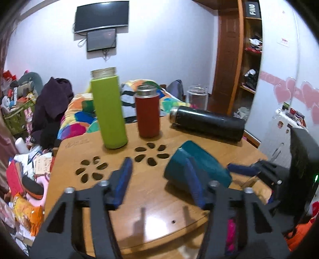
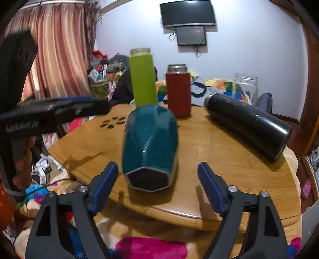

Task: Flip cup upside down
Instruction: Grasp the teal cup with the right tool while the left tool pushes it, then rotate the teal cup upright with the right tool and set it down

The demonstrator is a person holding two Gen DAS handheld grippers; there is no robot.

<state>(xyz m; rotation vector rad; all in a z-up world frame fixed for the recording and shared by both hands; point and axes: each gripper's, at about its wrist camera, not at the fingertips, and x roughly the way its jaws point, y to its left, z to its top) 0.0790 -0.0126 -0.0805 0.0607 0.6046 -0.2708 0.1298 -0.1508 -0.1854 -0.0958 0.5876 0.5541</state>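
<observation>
The faceted teal cup [image 2: 150,147] lies on its side on the round wooden table [image 2: 229,179], not yet inverted; both the left gripper [image 1: 159,179] and right gripper [image 2: 158,179] gape wide, holding nothing

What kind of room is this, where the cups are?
Probably a bedroom: a colourful quilt lies behind the small wooden table, a TV hangs on the wall, and curtains cover one side.
</observation>
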